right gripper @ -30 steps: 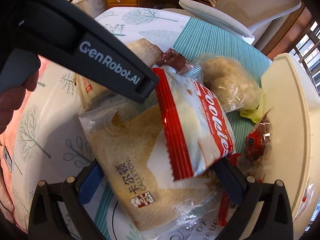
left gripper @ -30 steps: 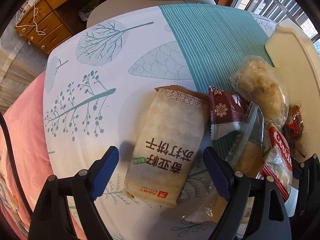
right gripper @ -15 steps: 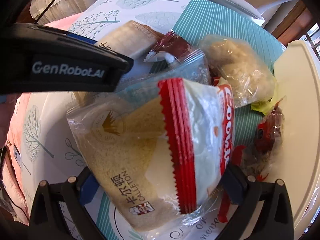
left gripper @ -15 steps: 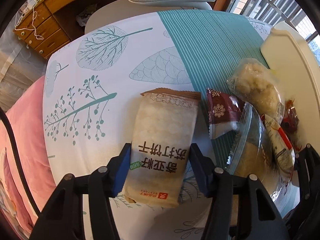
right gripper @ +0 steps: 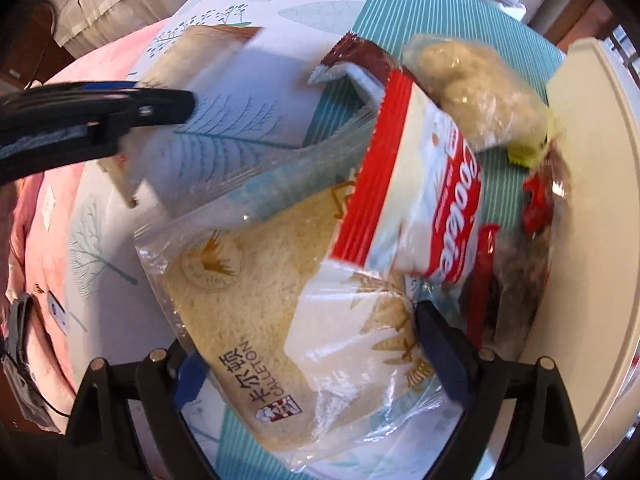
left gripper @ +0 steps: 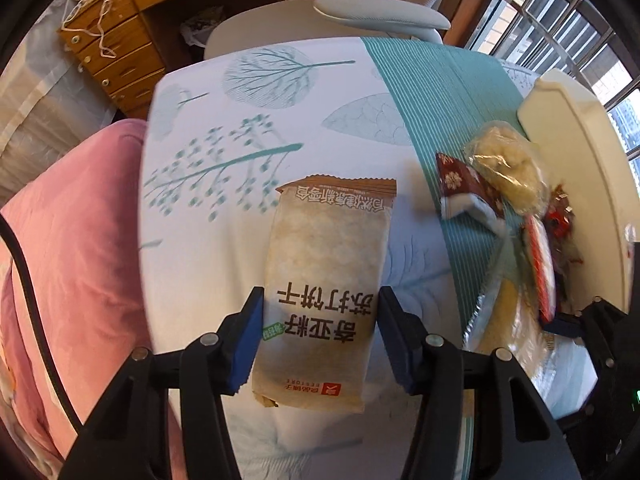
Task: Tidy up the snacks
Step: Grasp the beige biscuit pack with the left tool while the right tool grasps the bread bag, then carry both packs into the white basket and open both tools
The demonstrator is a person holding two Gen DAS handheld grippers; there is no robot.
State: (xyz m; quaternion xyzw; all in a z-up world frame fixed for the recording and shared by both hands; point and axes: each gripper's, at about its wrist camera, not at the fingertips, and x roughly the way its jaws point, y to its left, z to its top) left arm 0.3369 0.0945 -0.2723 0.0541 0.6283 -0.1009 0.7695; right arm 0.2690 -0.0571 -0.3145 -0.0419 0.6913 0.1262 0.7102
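Observation:
My left gripper (left gripper: 320,336) is shut on a beige soda-cracker pack (left gripper: 324,280) and holds it above the leaf-print tablecloth (left gripper: 248,112). My right gripper (right gripper: 308,360) is shut on a clear Calleton sandwich-bread pack (right gripper: 256,296), lifted off the cloth. A red-and-white cookie bag (right gripper: 416,184) leans on top of the bread pack. The left gripper and the cracker pack (right gripper: 192,52) show at the upper left of the right wrist view.
A dark red snack pack (left gripper: 460,184), a clear bag of pale puffed snack (left gripper: 508,164) and red-wrapped sweets (left gripper: 560,216) lie by a cream tray (left gripper: 580,148) on the right. A pink blanket (left gripper: 72,240) lies left, a chair (left gripper: 380,16) behind the table.
My left gripper has closed on the cracker pack and lifted it back and left. My right gripper has closed on the bread pack and raised it; the cookie bag tilted on top.

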